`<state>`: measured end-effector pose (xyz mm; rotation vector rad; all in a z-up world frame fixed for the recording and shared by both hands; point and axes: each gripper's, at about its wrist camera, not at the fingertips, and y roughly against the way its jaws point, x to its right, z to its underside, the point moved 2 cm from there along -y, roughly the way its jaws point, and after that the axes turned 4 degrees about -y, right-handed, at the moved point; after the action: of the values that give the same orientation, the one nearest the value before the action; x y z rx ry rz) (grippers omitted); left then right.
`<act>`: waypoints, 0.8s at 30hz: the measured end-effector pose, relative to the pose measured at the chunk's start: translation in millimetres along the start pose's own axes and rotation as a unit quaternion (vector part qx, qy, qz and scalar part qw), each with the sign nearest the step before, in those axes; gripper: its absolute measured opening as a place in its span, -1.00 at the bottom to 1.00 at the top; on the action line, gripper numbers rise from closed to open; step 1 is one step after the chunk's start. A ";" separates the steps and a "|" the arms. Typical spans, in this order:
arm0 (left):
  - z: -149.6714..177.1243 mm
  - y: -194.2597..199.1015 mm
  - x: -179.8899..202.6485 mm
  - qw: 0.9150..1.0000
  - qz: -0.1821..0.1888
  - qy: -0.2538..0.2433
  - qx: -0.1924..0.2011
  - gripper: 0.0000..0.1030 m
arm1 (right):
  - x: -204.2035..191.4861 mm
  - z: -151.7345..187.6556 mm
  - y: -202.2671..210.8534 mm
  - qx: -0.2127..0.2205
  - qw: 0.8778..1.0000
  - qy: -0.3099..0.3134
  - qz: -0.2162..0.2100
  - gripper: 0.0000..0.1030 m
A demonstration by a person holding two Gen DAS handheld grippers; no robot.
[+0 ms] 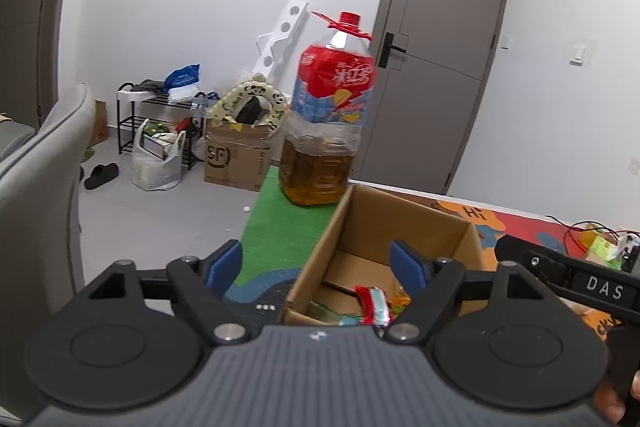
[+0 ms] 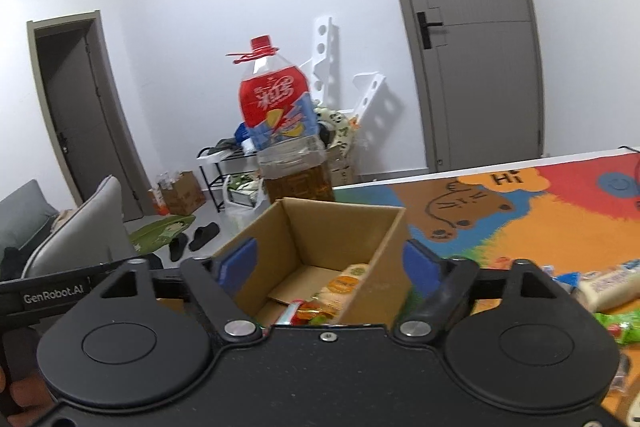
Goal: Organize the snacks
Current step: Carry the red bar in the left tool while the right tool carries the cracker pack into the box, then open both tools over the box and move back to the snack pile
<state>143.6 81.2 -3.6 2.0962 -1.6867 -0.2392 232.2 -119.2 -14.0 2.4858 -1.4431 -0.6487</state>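
Note:
An open cardboard box [image 1: 400, 219] stands on the colourful table mat and also shows in the right wrist view [image 2: 320, 227]. Snack packets lie inside: a red-and-white wrapper [image 1: 374, 305], and yellow and red packets [image 2: 344, 287]. My left gripper [image 1: 318, 263] is open and empty, held over the box's left wall. My right gripper [image 2: 334, 261] is open and empty, held over the box. More snacks lie on the mat to the right: a pale packet [image 2: 608, 287] and a green packet [image 2: 618, 323].
A large oil bottle [image 1: 326, 115] with a red cap stands behind the box, also in the right wrist view [image 2: 286, 131]. A grey chair [image 1: 36, 187] is left of the table. Boxes, bags and a shoe rack [image 1: 160, 123] stand on the floor by the wall.

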 end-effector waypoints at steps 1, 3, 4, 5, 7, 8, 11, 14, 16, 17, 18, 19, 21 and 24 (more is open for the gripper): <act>1.5 0.3 2.6 1.000 0.003 -0.002 -0.001 0.62 | 3.5 1.0 3.6 0.000 1.000 -0.002 0.006 0.74; 3.8 -0.1 7.2 1.000 0.009 -0.006 -0.004 0.66 | 10.8 2.2 6.7 -0.001 1.000 -0.009 0.016 0.81; 4.8 -0.5 9.7 1.000 0.013 -0.007 -0.006 0.67 | 15.7 3.5 9.7 0.000 1.000 -0.015 0.023 0.85; 5.5 -0.9 12.1 1.000 0.015 -0.007 -0.008 0.70 | 19.7 4.7 11.0 0.000 0.999 -0.019 0.028 0.87; 6.2 -1.2 16.8 1.000 0.017 -0.005 -0.007 0.74 | 27.5 7.0 14.1 -0.002 0.999 -0.023 0.035 0.92; 6.5 -1.0 19.8 1.000 0.018 -0.004 -0.006 0.75 | 31.7 8.3 16.0 -0.005 0.999 -0.024 0.039 0.94; 8.4 -1.1 29.6 1.000 0.023 -0.003 -0.008 0.77 | 43.3 11.2 23.7 -0.006 0.999 -0.026 0.047 0.99; 10.3 -2.1 42.9 0.999 0.030 -0.007 -0.013 0.78 | 56.4 13.4 32.6 -0.004 0.998 -0.037 0.054 1.00; 11.9 -1.6 52.5 0.999 0.038 -0.013 -0.014 0.79 | 65.9 14.6 39.2 0.001 0.997 -0.044 0.062 1.00; 12.6 -0.9 58.0 0.999 0.043 -0.018 -0.014 0.79 | 70.4 15.1 42.1 0.003 0.997 -0.048 0.065 1.00; 13.5 -0.3 63.0 0.999 0.047 -0.022 -0.014 0.79 | 74.2 15.1 43.3 0.004 0.996 -0.051 0.068 1.00; 14.4 0.5 67.6 0.998 0.050 -0.025 -0.014 0.79 | 78.9 15.6 45.3 0.006 0.996 -0.055 0.071 1.00; 16.5 1.8 75.6 0.998 0.055 -0.027 -0.015 0.79 | 87.5 17.1 49.8 0.008 0.995 -0.062 0.075 1.00; 19.3 3.3 89.0 0.997 0.064 -0.033 -0.017 0.79 | 100.5 20.2 55.9 0.010 0.994 -0.073 0.083 1.00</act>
<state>154.7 -9.1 -7.3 1.9662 -1.8344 -0.2972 222.6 -233.0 -38.3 2.3429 -1.6940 -0.8009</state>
